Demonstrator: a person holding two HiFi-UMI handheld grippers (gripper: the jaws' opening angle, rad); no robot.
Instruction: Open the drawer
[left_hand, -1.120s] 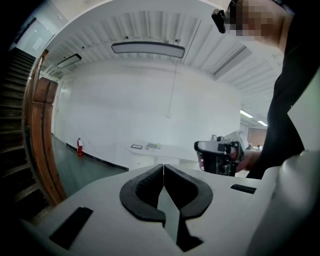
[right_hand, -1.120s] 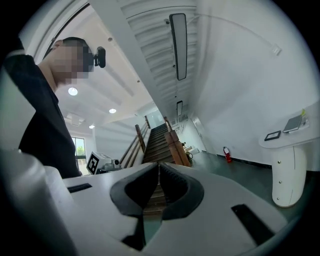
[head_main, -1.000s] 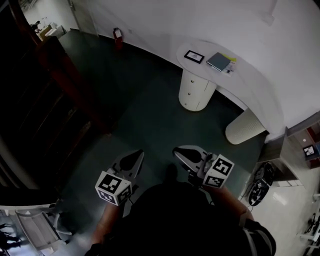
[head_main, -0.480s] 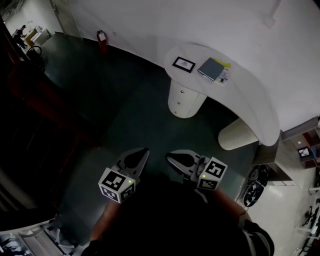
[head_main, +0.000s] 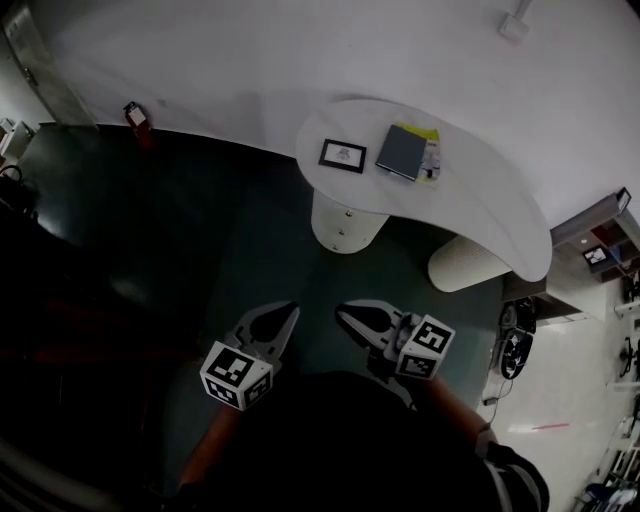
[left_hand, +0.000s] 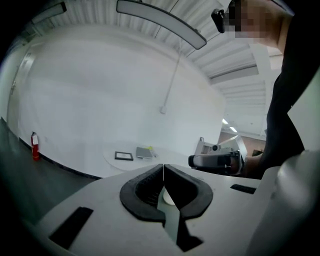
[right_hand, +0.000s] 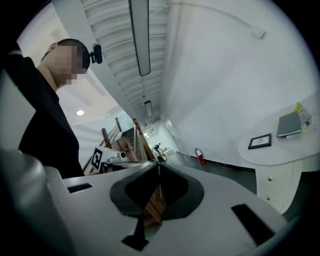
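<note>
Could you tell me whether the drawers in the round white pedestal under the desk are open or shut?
Shut: the pedestal shows a smooth, flush curved front, its small knobs in line, and nothing is pulled out.

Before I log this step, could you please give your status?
Left gripper shut, empty; right gripper shut, empty. White cylindrical drawer unit closed, untouched, ahead. Dark floor between, nothing blocking.

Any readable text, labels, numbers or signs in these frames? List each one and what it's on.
No text is readable in any view.
Frame on the table: content too small to read.
Notebook: dark cover, no lettering shows.
Papers beside it: print too small to read.
Extinguisher: label too small to read.
Left cube, right cube: black-and-white square patterns only, no letters.
</note>
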